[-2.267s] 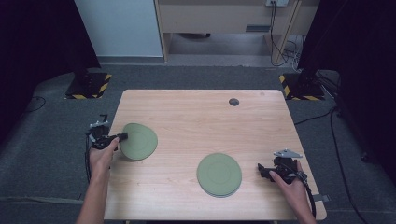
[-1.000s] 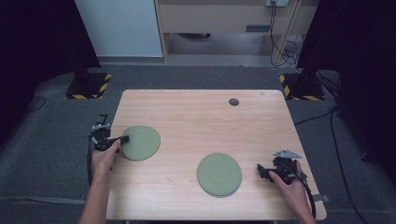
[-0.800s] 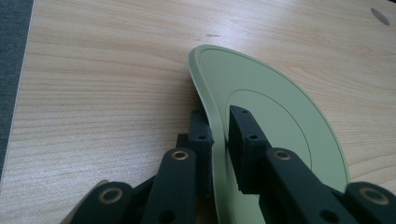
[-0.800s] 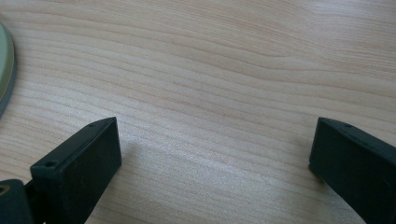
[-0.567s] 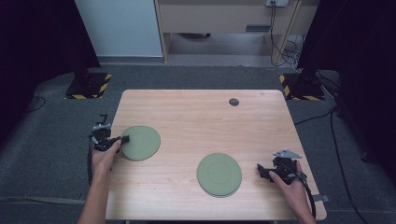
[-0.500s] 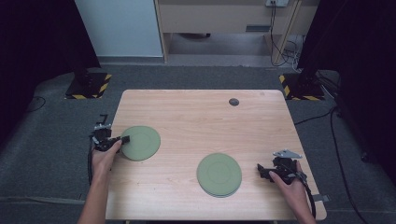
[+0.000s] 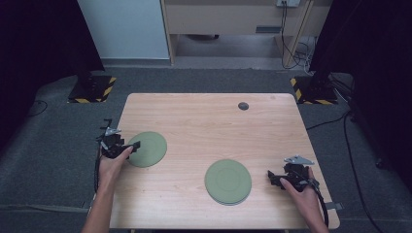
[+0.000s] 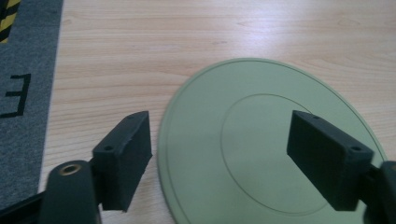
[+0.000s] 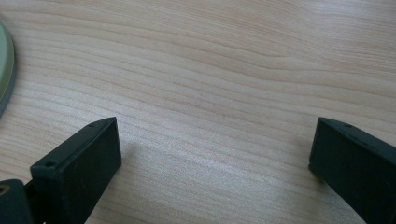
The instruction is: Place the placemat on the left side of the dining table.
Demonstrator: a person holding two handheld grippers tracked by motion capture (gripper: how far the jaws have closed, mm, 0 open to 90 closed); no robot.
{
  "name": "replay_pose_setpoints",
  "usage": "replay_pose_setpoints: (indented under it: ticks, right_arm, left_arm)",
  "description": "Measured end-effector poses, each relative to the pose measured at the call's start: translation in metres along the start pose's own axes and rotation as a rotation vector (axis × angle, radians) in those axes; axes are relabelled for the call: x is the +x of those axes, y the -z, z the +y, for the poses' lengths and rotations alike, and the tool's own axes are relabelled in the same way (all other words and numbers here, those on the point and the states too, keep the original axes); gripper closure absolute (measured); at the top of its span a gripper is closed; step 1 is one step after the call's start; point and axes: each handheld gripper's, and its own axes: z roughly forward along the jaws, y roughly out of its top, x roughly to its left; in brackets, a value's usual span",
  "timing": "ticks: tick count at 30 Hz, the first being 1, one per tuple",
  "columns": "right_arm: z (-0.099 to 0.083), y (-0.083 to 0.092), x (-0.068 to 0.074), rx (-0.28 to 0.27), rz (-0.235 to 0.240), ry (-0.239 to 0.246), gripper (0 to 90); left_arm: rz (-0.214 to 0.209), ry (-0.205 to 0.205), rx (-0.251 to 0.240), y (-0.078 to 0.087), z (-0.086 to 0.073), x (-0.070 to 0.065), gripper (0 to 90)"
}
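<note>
A flat green plate (image 7: pixel 147 148) lies on the left part of the wooden table (image 7: pixel 204 121). My left gripper (image 7: pixel 132 145) is at its left rim. In the left gripper view the jaws have just been opening and straddle the plate's (image 8: pixel 261 149) edge without pressing it. The left gripper (image 8: pixel 219 140) has one pad off the rim and one over the plate. A second green plate (image 7: pixel 228 181) sits near the front right. My right gripper (image 7: pixel 272 178) rests open just right of it, over bare wood (image 9: pixel 210 140), with the plate's edge (image 9: pixel 5 70) at the far left.
A small dark round disc (image 7: pixel 243 106) lies near the table's far edge. Grey carpet surrounds the table, with yellow-black striped stand bases (image 7: pixel 92 87) at the back left and back right. A person's forearms come in from the front edge.
Since the oldest frame the left plate and left gripper have shifted slightly to the right. The right hand and the front plate have stayed put.
</note>
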Motion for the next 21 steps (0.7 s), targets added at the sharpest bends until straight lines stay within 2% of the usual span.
replay_pose_setpoints:
  ticks: [5, 11, 14, 21]
  right_arm:
    - [0.000, 0.000, 0.000, 0.000, 0.000, 0.000, 2.4]
    - [0.000, 0.000, 0.000, 0.000, 0.000, 0.000, 2.4]
    - [0.000, 0.000, 0.000, 0.000, 0.000, 0.000, 2.4]
    - [0.000, 0.000, 0.000, 0.000, 0.000, 0.000, 2.4]
  left_arm:
    - [-0.008, -0.040, 0.002, 0.000, 0.002, -0.015, 12.8]
    - [-0.043, -0.072, -0.008, 0.000, 0.004, -0.035, 8.4]
    - [-0.047, -0.105, -0.020, 0.002, 0.004, -0.045, 7.3]
    - [-0.102, -0.146, -0.034, 0.007, 0.005, -0.071, 5.6]
